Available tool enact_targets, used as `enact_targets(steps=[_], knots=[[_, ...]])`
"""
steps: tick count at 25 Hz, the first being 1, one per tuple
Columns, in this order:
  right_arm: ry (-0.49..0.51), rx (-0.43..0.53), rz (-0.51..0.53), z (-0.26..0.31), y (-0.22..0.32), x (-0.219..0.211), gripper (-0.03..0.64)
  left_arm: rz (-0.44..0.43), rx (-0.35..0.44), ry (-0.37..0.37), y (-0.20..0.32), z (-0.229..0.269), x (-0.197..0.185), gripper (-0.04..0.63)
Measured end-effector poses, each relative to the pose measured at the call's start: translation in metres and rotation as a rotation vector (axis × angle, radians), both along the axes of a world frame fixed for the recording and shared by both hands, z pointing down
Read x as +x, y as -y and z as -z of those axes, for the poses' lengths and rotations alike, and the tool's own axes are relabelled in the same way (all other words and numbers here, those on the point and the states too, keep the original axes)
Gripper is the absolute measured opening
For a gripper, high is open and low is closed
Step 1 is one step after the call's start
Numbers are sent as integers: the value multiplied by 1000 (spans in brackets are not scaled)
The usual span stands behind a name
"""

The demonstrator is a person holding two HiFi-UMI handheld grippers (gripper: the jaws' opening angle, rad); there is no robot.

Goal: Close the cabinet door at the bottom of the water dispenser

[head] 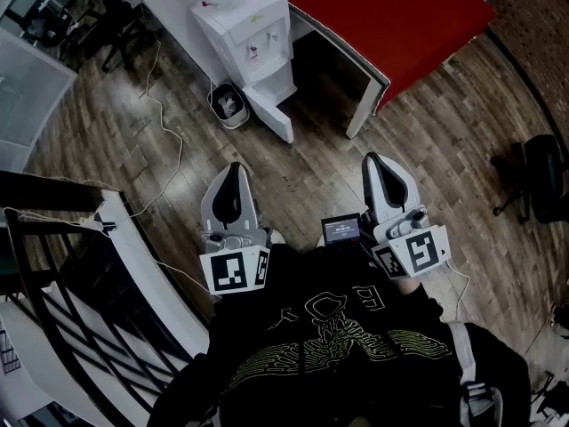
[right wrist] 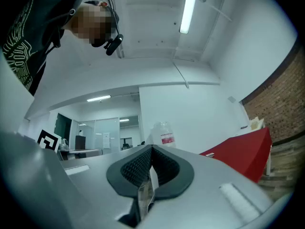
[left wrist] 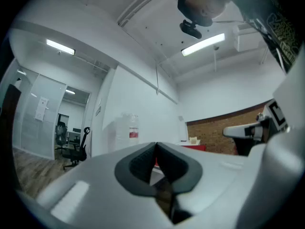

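The white water dispenser [head: 252, 32] stands far ahead on the wood floor, with a water bottle on top. Its bottom cabinet door [head: 276, 118] hangs open, swung out toward me. Both grippers are held level near my body, well short of the dispenser. My left gripper [head: 233, 169] is shut and holds nothing; from the left gripper view its tips [left wrist: 156, 144] meet below the distant bottle [left wrist: 129, 128]. My right gripper [head: 374, 160] is also shut and empty, and its tips [right wrist: 152, 147] meet in front of the bottle [right wrist: 163, 133].
A small bin [head: 227, 103] sits left of the dispenser. A red-topped table [head: 382, 16] stands to its right. A white cable [head: 169, 149] trails over the floor. Black railings [head: 53, 265] are at my left, a black chair [head: 538, 176] at far right.
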State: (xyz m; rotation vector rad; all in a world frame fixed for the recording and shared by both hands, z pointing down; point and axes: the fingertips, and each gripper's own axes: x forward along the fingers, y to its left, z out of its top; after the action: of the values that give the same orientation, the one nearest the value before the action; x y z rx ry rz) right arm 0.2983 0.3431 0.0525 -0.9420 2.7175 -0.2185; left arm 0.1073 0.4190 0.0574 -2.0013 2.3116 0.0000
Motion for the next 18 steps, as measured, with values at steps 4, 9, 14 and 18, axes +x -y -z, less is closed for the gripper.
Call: enact_targets(steps=[4, 9, 14, 18], knots=[[-60, -4, 5, -17, 14, -5, -2, -11, 9, -33, 7, -7, 5, 8], [-104, -20, 33, -33, 32, -27, -2, 33, -14, -41, 21, -15, -19, 8], [-115, -42, 30, -42, 70, -66, -2, 56, -32, -15, 51, -30, -59, 8], [-152, -25, 11, -38, 111, -110, -2, 45, -27, -4, 96, -30, -105, 8]])
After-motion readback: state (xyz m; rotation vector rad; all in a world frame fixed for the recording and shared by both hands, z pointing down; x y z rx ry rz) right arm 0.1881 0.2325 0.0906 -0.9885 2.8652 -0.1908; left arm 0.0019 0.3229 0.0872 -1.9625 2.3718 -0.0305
